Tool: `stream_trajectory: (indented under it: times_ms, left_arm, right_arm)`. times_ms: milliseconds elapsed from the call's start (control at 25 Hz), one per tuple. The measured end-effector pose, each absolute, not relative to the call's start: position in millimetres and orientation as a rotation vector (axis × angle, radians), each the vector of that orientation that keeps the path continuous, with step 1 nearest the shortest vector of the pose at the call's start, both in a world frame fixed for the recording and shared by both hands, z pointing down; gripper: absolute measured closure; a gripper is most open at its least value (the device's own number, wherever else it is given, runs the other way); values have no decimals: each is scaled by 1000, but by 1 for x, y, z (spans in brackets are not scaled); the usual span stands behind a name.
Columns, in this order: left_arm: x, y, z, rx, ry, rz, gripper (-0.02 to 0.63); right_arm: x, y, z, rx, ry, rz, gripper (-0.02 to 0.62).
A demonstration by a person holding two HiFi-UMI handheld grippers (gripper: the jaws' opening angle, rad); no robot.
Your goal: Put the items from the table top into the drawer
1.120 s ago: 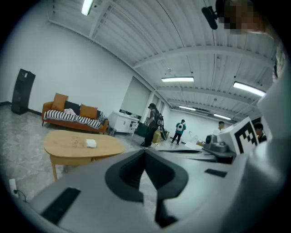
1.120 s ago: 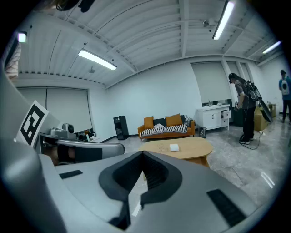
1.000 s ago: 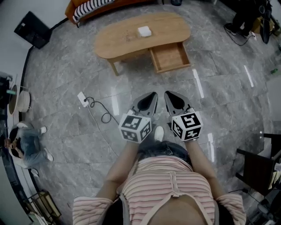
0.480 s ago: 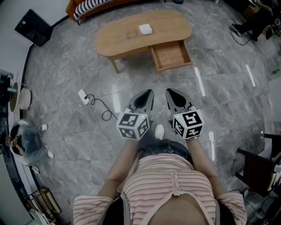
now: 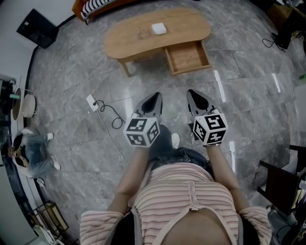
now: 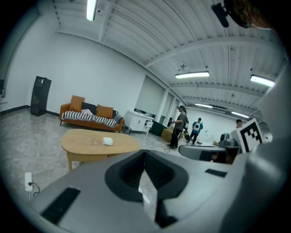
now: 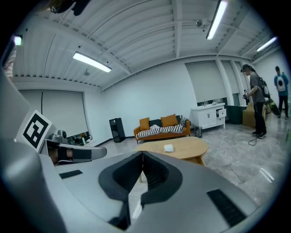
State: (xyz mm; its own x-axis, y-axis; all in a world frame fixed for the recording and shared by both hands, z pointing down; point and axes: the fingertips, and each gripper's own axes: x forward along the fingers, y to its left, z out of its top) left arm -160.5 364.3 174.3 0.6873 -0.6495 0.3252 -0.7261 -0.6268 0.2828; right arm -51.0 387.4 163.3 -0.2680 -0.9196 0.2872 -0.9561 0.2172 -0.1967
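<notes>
An oval wooden table [image 5: 129,40] stands far ahead on the grey floor. A small white item [image 5: 158,28] and a few tiny bits [image 5: 139,33] lie on its top. Its drawer [image 5: 187,56] is pulled open at the front right and looks empty. My left gripper [image 5: 155,97] and right gripper [image 5: 193,93] hang side by side in front of my body, well short of the table, both shut on nothing. The left gripper view shows the table [image 6: 82,144] and white item [image 6: 107,141] beyond the left gripper [image 6: 144,153]. In the right gripper view the white item [image 7: 168,148] lies past the right gripper [image 7: 142,154].
An orange sofa [image 5: 93,8] stands behind the table. A white power strip with a black cable [image 5: 91,103] lies on the floor to my left. A person [image 5: 28,153] sits at the far left. A dark chair [image 5: 282,182] is at the right. People [image 6: 179,127] stand in the distance.
Both grippers have drifted a little apart, the left one leftward and the right one rightward, and stay shut. The table sits slightly higher in the head view.
</notes>
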Motion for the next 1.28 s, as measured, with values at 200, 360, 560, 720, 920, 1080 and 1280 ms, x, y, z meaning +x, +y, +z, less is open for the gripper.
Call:
stream_trajectory:
  times_ms: [200,360,560,720,920,1080,1280]
  left_arm:
    - [-151,354,172,2531,-1067,297,592]
    - [-149,333,170,2521,-1097,320,592]
    - [-143,304,169,2532,-1086,335,592]
    - [-136,274,176,2531,-1064,327,592]
    - [-129,216,193,2506,-1034,333,592]
    - [-125,155,201,2496,-1029,359,592]
    - [-134,71,218,2438,-1055,417,592]
  right_arm:
    - [-31,377,163,1900,-2315,508,586]
    - [-22,365,161,1924,-2303,523,586]
    - [-12,344,161,1964,-2286,536,586]
    - [-9,312,166,1963,-2282,544,586]
    - [-9,258,178,1943,-2262,580,586]
    - [-3,204,183,1944,-2248,612,586]
    - [-6,130,188,1926,-2223,653,586]
